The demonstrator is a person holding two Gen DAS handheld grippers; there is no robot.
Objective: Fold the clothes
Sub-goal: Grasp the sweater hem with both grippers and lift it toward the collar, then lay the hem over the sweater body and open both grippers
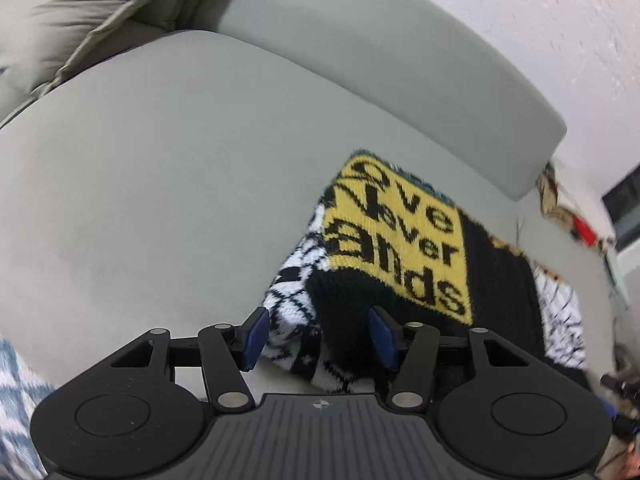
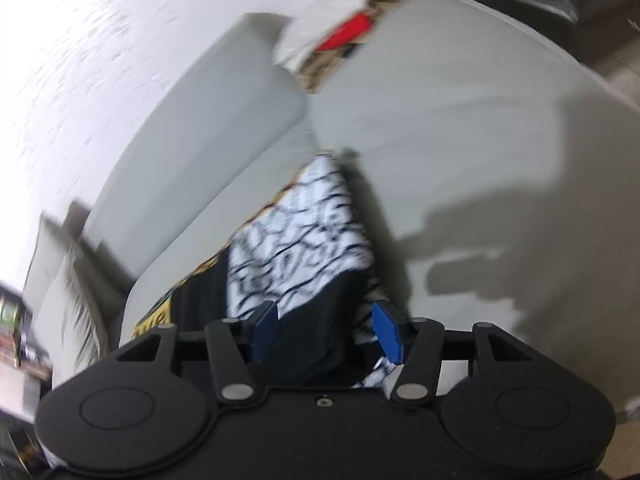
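Observation:
A knitted sweater point(image 1: 404, 256), black and white with a yellow panel of black lettering, lies folded on a grey sofa seat point(image 1: 160, 200). My left gripper point(image 1: 318, 336) is open, its blue pads point(image 1: 256, 336) on either side of the sweater's near left corner. In the right wrist view the same sweater point(image 2: 308, 232) shows its white, black-lined part and black hem. My right gripper point(image 2: 326, 336) is open with the black hem lying between its blue pads point(image 2: 386, 336).
The sofa backrest point(image 1: 360, 60) runs behind the seat, with a beige cushion point(image 1: 80, 20) at the far left. Another crumpled garment with red point(image 2: 340, 36) lies at the far end. A blue and white cloth point(image 1: 16, 392) is at the near left.

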